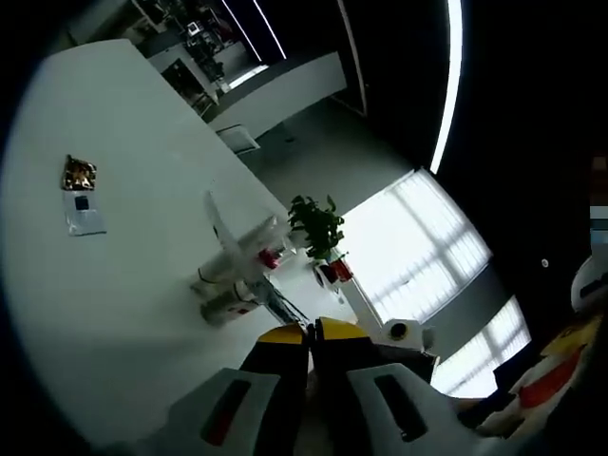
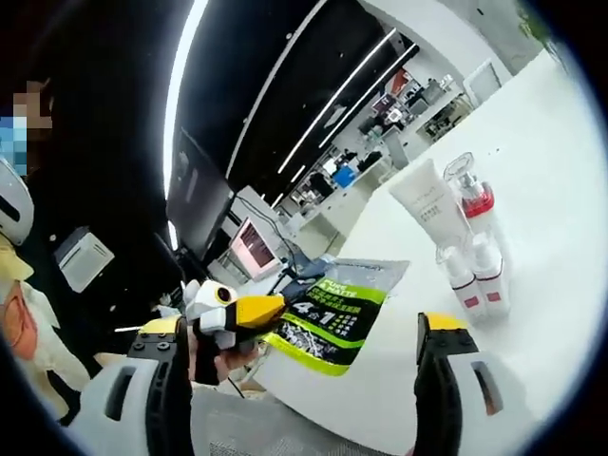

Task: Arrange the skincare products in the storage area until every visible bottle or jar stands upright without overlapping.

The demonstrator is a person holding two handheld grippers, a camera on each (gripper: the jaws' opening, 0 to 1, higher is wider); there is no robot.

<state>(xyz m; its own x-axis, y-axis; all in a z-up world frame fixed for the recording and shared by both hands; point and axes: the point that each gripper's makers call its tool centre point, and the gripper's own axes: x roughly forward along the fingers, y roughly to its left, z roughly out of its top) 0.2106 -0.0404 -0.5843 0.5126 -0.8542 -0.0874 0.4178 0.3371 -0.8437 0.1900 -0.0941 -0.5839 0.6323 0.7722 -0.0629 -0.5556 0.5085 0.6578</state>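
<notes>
In the left gripper view, my left gripper [image 1: 309,334] has its yellow tips pressed together with nothing showing between them. Beyond it on the white table [image 1: 123,285] stands a clear organiser [image 1: 242,242] with small bottles, and a pale bottle [image 1: 223,306] lies on its side in front. In the right gripper view, my right gripper [image 2: 300,323] is open and empty. Past it stand a white tube [image 2: 427,204], a clear bottle with a red collar [image 2: 471,195] and two small white bottles [image 2: 475,275]. The left gripper [image 2: 249,312] reaches in from the left, in front of a green-and-black pouch [image 2: 332,318].
A small brown packet [image 1: 79,174] and a white card [image 1: 84,211] lie far off on the table. A potted plant [image 1: 318,228] stands beyond the organiser by bright windows. Desks and monitors [image 2: 252,249] fill the background, and a person's clothes show at the left.
</notes>
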